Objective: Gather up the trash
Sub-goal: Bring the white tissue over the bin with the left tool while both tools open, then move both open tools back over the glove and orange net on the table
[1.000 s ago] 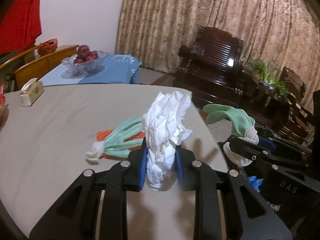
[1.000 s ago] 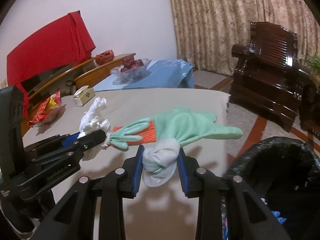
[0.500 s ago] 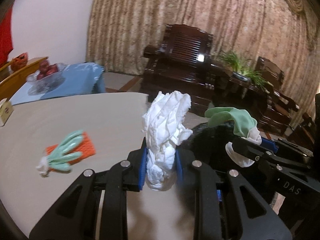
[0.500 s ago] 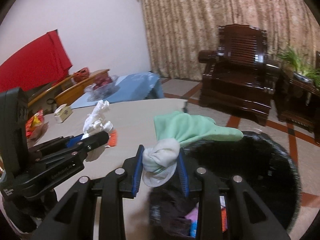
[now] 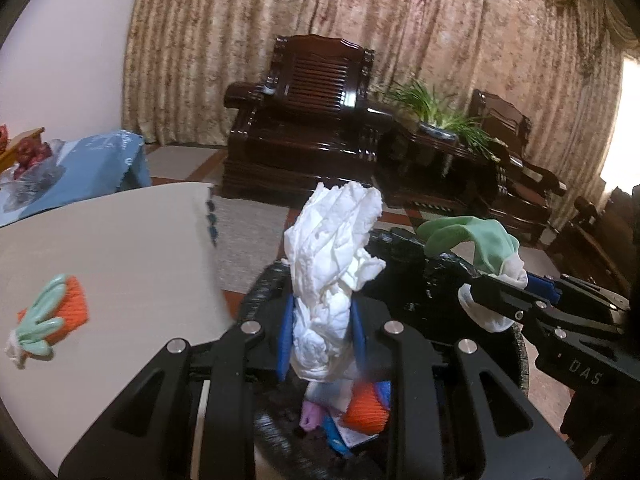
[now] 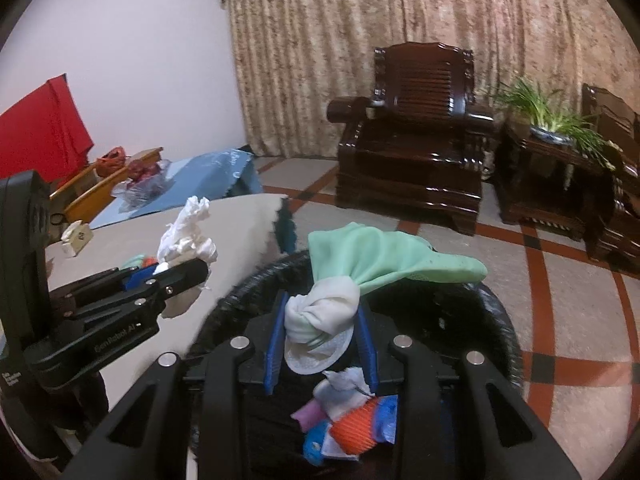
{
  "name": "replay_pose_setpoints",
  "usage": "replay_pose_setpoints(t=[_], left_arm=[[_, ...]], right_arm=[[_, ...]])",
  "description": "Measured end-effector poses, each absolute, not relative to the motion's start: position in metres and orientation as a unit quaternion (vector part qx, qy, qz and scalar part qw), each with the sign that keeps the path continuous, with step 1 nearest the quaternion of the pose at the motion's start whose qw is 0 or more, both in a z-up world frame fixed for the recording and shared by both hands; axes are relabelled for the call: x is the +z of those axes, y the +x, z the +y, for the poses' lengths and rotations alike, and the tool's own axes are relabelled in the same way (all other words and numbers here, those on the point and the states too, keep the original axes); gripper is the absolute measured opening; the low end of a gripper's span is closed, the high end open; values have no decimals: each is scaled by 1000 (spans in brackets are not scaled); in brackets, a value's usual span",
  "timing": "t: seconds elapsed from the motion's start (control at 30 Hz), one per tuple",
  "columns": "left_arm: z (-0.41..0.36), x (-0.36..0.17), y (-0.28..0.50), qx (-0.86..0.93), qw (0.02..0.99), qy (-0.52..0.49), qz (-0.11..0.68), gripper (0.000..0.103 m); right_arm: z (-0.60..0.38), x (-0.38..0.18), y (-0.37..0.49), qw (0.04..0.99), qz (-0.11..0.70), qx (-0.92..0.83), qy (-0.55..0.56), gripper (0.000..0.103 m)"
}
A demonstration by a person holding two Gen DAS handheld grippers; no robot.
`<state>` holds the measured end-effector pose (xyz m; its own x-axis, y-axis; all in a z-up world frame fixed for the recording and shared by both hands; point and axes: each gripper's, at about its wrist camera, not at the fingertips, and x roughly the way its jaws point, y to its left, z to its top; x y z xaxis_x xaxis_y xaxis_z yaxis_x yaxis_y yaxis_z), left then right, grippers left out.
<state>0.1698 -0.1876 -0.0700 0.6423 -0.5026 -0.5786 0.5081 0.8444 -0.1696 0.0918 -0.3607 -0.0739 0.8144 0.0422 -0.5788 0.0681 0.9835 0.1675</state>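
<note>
- The left tongs (image 5: 322,322) are clamped on a crumpled white tissue (image 5: 332,256); the right tongs (image 6: 320,342) pinch the knotted cuff of a green glove (image 6: 384,256).
- Both loads hang over the black-lined bin (image 6: 496,320), which already holds scraps.
- To drop cleanly, I would centre each load above the bin's mouth before opening, so the glove's long end does not catch the rim.
- Left of the bin stands the beige bench (image 5: 120,248), with another green glove on an orange net (image 5: 48,320); beyond the bin, dark wooden armchairs (image 6: 420,136) and curtains.
</note>
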Motion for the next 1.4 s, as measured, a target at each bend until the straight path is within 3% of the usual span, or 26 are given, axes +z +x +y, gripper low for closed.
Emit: replay_pose_setpoints(t=[0.3,0.4,0.43,0.5,0.63,0.7,0.87,1.4], left_arm=[[-223,-96,178,-298,889,25,346,25],[-226,-102,181,-299,886,26,354,34],[-227,-102,182,-303,884,24,355,41],[-226,-103,182,-306,882,21,357,52],[-223,-101,185,-303,884,14,356,70],[-215,-96,185,-300,887,8,350,74],[-190,-79,182,-282,901,-4,331,86],[-43,-46,170,-143,948,-5,285,89]], right_arm=[[-381,-101,92,937,334,-24,100,32],[-385,-109,93,932,345,-30,105,33],[-387,-112,93,931,348,-32,107,34],[-391,-115,91,930,348,-38,109,50],[-394,-111,85,933,339,-45,110,72],[-396,-107,82,937,327,-47,116,95],[-389,-93,80,942,308,-34,129,97],[-293,-71,123,951,284,46,114,97]])
